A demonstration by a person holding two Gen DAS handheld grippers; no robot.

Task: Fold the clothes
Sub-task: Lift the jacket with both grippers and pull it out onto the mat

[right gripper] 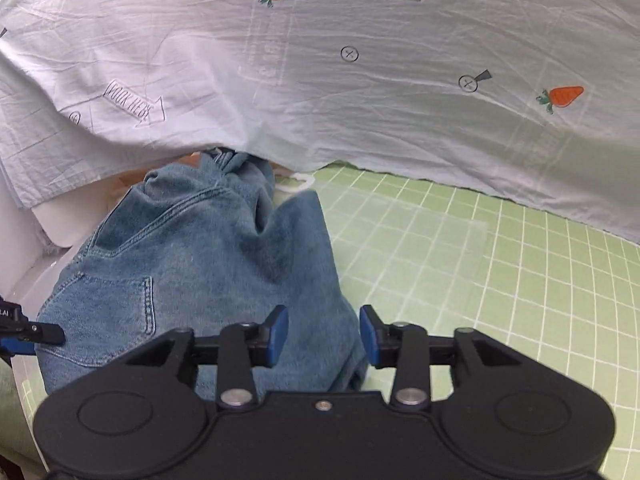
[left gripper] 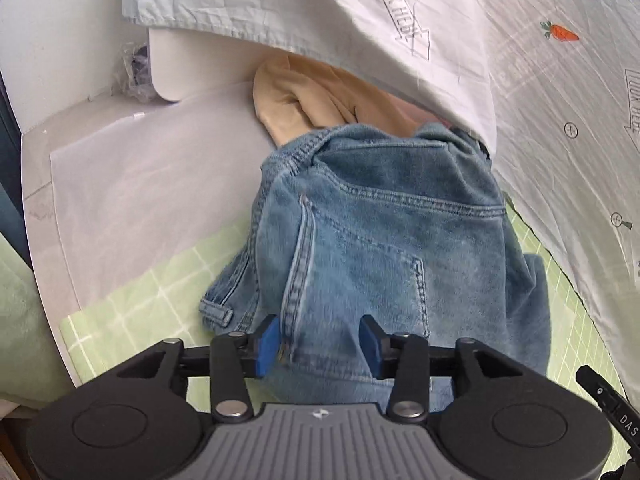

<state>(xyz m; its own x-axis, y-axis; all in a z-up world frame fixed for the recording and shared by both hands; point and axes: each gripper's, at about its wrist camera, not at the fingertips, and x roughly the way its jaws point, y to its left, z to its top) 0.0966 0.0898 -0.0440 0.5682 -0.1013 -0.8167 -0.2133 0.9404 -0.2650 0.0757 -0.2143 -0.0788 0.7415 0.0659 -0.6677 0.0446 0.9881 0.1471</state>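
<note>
Two pairs of blue-padded fingers are seen, both standing apart with nothing clamped. The left gripper [left gripper: 318,342] is held over the near edge of the folded blue denim jeans [left gripper: 376,232]; denim is seen in the gap between its pads, but whether the pads touch it cannot be told. The right gripper [right gripper: 324,336] is held over the jeans' [right gripper: 192,264] near right corner, its left pad over denim, its right pad over the green grid-lined cutting mat [right gripper: 500,280].

The jeans are lain on the mat [left gripper: 132,312], back pocket upward, waistband away from the grippers. Beyond the jeans, touching the waistband, a tan crumpled garment [left gripper: 304,96] is noted. Over the far end of the jeans a pale blue sheet printed with orange carrots and arrows [right gripper: 360,92] is draped; the tan garment is partly covered by it [left gripper: 520,80]. Left of the jeans a white tabletop [left gripper: 132,184] is exposed.
</note>
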